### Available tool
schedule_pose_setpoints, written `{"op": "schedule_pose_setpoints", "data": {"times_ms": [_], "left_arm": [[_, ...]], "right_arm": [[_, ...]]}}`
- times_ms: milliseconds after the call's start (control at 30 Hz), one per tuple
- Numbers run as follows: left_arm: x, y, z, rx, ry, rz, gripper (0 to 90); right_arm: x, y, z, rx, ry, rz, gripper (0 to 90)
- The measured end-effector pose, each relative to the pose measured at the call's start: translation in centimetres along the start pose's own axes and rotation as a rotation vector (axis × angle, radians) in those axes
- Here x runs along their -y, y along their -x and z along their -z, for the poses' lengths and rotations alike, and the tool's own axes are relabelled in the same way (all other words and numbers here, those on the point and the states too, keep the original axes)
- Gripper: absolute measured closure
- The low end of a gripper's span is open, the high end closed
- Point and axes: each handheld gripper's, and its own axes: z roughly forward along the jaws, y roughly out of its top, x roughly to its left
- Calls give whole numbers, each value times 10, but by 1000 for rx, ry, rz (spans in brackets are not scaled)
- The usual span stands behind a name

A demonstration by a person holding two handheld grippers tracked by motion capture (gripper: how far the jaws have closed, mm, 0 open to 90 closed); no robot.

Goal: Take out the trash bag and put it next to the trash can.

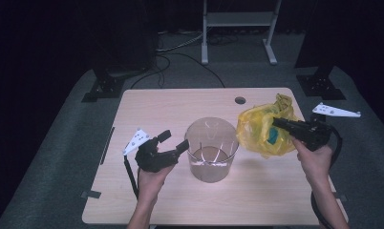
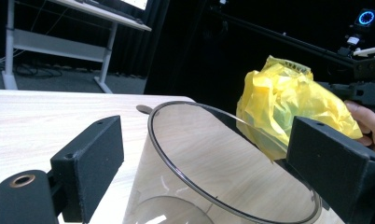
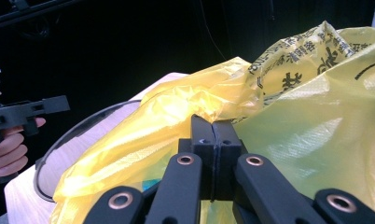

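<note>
Here, on a pale wooden bench [image 1: 147,109]: a clear round plastic container [image 1: 212,149], upright near the middle, mouth open upward, bottom showing through the wall. Just right of it and a little farther back, a crumpled yellow plastic bag [image 1: 261,129] with dark printed characters, something teal-blue visible through the film at its near side. Held off the bench by the right claw [image 1: 278,122], which comes in from the right edge at a slant. In the right gripper view, both black jaws pressed tight together on a fold of the yellow film, the bag [image 3: 288,116] bulging up and to the right beyond them, the container's dark rim [image 3: 73,135] lower left. Bag close beside the container's rim, not inside it; touching or not, hard to tell.

Left claw [image 1: 174,140] held at the container's left side, jaws spread wide, nothing pinched. In the left gripper view, the two black jaws standing apart with the container's rim [image 2: 185,140] between them, pads not pressing on the wall; the yellow bag [image 2: 288,102] hanging beyond the far rim, at the upper right.

Farther back on the bench, a small round grommet hole [image 1: 240,100]. Beyond the bench, grey carpet [image 1: 61,143], cables, and the white legs of a frame [image 1: 238,28].
</note>
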Motion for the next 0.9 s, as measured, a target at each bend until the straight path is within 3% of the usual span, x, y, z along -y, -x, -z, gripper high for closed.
{"op": "schedule_pose_setpoints", "data": {"times_ms": [400, 900], "left_arm": [[0, -2, -1, -11, -1, 6, 98], [2, 0, -4, 3, -9, 3, 97]], "right_arm": [[16, 24, -5, 5, -9, -60, 900], [37, 41, -10, 29, -9, -119, 900]]}}
